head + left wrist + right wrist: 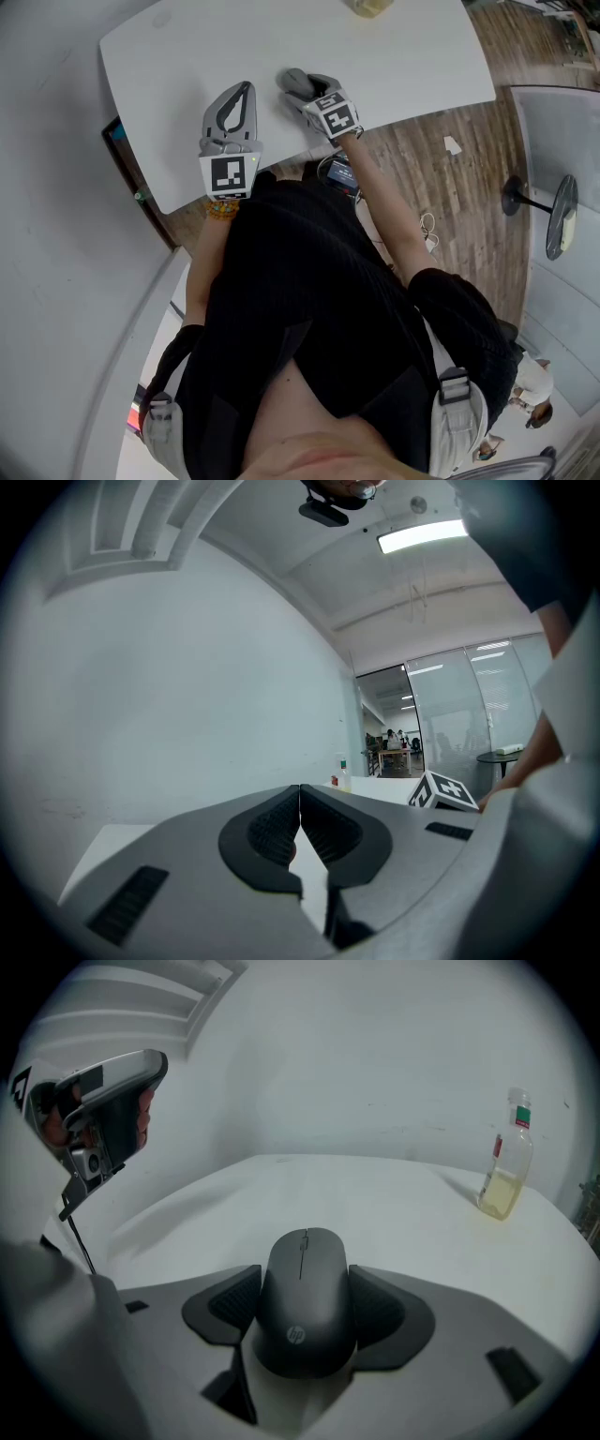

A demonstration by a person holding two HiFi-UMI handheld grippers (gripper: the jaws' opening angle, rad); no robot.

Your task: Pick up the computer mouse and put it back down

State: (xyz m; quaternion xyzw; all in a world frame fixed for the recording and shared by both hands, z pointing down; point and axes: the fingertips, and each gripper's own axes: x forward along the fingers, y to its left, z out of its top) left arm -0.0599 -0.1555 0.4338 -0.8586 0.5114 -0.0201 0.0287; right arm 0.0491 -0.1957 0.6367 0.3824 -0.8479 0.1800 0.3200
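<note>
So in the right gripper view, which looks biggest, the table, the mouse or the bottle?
1. table
2. mouse
3. bottle
The mouse is closest to the camera, so it may not really be bigger than the bottle.

Matt plastic mouse [305,1302], smooth table [394,1213]

bottle [371,6] cut by head view's top edge, mouse [290,79] half hidden under right tool [301,87]
</note>
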